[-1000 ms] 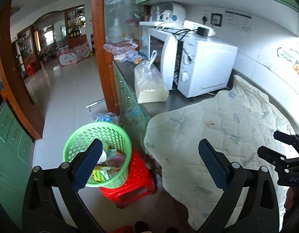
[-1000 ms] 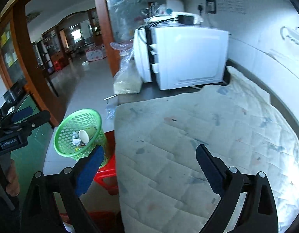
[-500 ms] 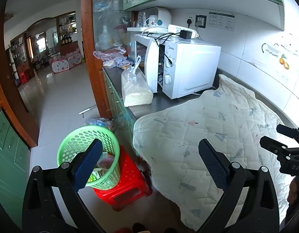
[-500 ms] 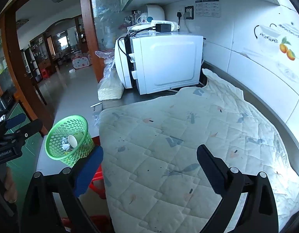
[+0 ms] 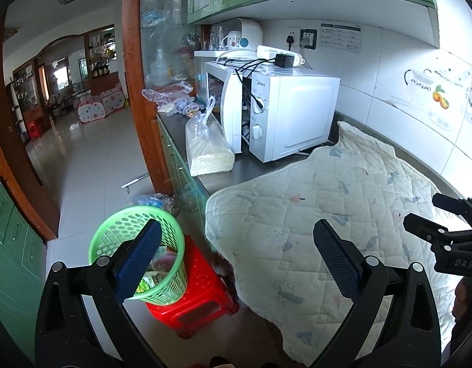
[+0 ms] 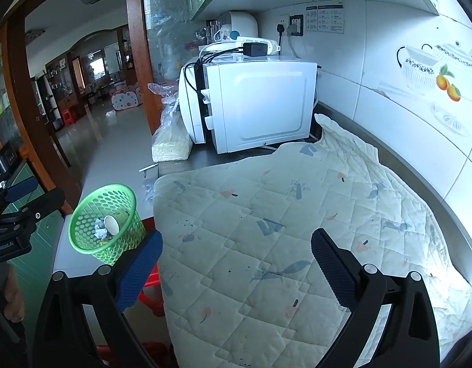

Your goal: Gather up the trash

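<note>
A green mesh basket (image 5: 125, 230) stands on a red plastic stool (image 5: 202, 288) on the floor beside the counter; it holds a paper cup (image 6: 112, 225), crumpled paper and wrappers. It also shows in the right wrist view (image 6: 92, 214). My left gripper (image 5: 236, 260) is open and empty, above the stool and the counter's edge. My right gripper (image 6: 236, 263) is open and empty, above the quilted cloth (image 6: 297, 230) that covers the counter. No loose trash shows on the cloth.
A white microwave (image 5: 285, 116) stands at the back of the counter, with a clear bag of grain (image 5: 208, 150) next to it and plastic bags (image 5: 168, 95) behind. A tiled wall (image 6: 404, 107) runs along the right. Green cabinets (image 5: 9, 239) are at the left.
Both grippers have risen and drawn back from the basket and counter, so more of the wall and upper cabinets shows. Both stay open and empty.
</note>
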`<move>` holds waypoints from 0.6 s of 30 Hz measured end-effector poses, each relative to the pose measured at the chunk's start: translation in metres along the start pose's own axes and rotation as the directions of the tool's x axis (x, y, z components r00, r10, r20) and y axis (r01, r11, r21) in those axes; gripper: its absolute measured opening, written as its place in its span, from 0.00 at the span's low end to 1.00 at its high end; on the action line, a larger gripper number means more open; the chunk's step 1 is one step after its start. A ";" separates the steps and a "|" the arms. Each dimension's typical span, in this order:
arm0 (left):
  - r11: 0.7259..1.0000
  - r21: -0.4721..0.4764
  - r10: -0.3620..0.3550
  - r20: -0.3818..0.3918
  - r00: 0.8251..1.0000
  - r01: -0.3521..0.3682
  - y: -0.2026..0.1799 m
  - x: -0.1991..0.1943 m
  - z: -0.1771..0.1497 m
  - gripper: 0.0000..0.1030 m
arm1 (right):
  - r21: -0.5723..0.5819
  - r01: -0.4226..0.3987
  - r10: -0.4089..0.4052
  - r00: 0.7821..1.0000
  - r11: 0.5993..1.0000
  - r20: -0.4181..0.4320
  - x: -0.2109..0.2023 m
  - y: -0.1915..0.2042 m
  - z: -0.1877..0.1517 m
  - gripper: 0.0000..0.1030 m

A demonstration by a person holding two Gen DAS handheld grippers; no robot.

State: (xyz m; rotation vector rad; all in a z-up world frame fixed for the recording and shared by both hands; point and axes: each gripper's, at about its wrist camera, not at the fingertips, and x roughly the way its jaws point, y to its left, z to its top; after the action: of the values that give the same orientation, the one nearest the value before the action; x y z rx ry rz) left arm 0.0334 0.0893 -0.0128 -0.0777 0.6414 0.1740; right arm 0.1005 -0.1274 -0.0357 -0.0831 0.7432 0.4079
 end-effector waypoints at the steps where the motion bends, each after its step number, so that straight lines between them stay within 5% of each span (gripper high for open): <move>1: 1.000 0.000 -0.002 0.000 1.000 0.002 0.000 0.000 0.000 0.95 | -0.001 0.000 0.000 1.000 1.000 0.002 -0.001 0.000 0.001 0.92; 18: 1.000 0.006 0.001 0.000 1.000 -0.001 -0.004 -0.003 -0.002 0.95 | 0.014 0.027 -0.027 0.999 1.000 0.022 -0.006 -0.008 0.002 0.92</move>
State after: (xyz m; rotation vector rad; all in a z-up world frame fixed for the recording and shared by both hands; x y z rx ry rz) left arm 0.0307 0.0846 -0.0131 -0.0721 0.6417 0.1733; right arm 0.1012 -0.1364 -0.0312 -0.0761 0.7225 0.3773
